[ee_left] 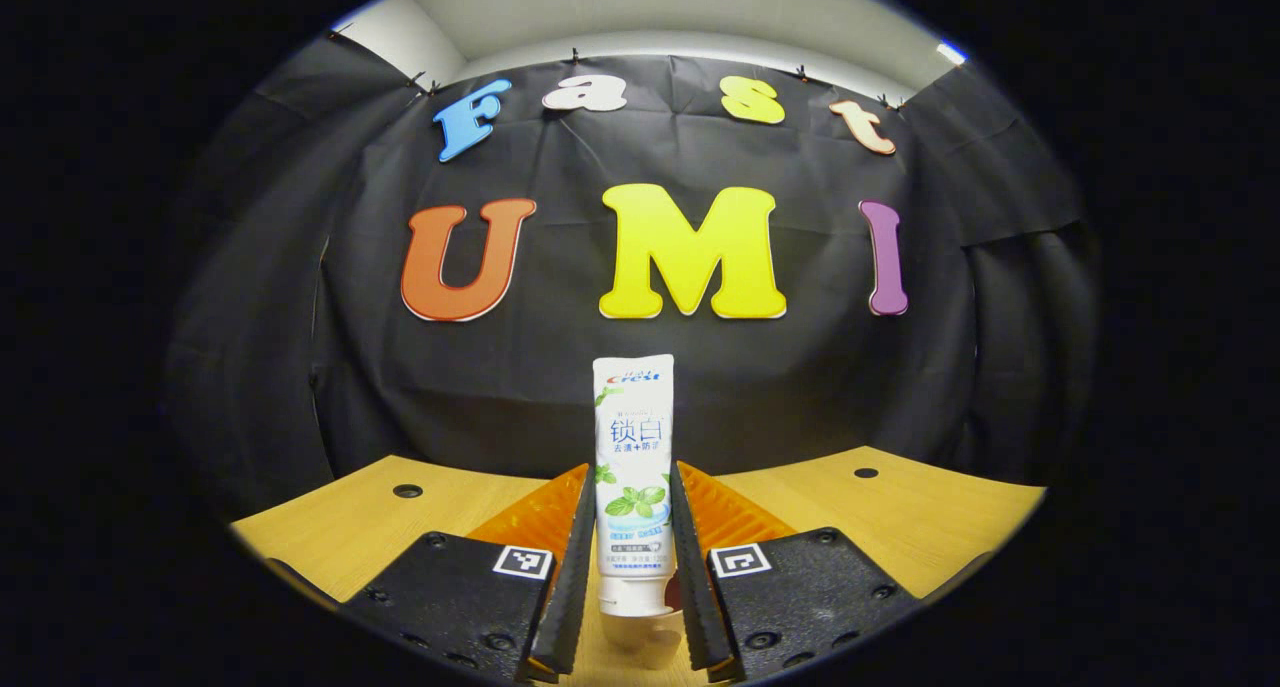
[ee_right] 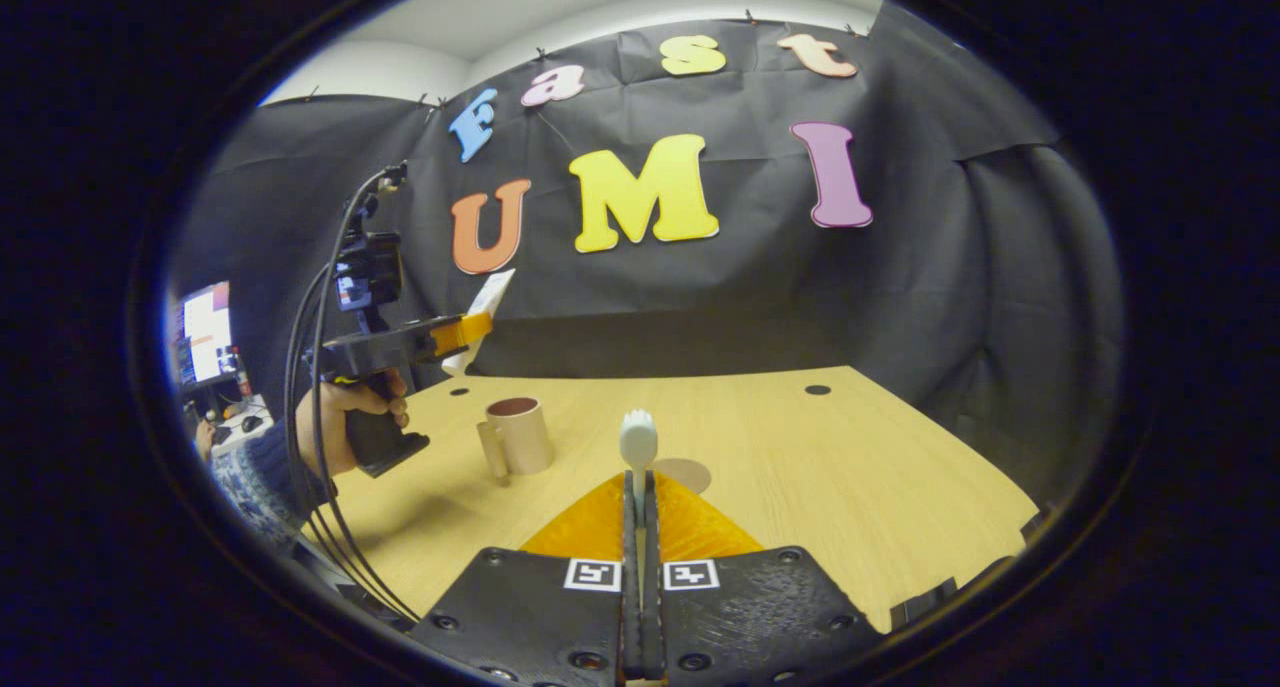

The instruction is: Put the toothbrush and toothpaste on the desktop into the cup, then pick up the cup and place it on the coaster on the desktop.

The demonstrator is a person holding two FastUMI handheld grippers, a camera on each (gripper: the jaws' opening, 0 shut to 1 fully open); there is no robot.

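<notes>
A white toothpaste tube [ee_left: 633,477] stands upright, cap down, between the fingers of my left gripper [ee_left: 633,527], which is shut on it above the wooden desktop. In the right gripper view that same gripper [ee_right: 462,333] hangs at the left above the cup, the tube [ee_right: 483,315] tilted in it. My right gripper [ee_right: 639,497] is shut on a white toothbrush [ee_right: 638,445], whose bristle head sticks up past the fingertips. A pinkish cup [ee_right: 518,434] with a handle stands on the desk to the left. A round pale coaster [ee_right: 688,474] lies just behind the brush head.
A hand [ee_right: 345,422] in a patterned sleeve holds the left gripper's handle, with black cables trailing down. The wooden desktop [ee_right: 850,467] has small round holes [ee_right: 817,390] near its far edge. A lit monitor [ee_right: 205,332] is at the far left.
</notes>
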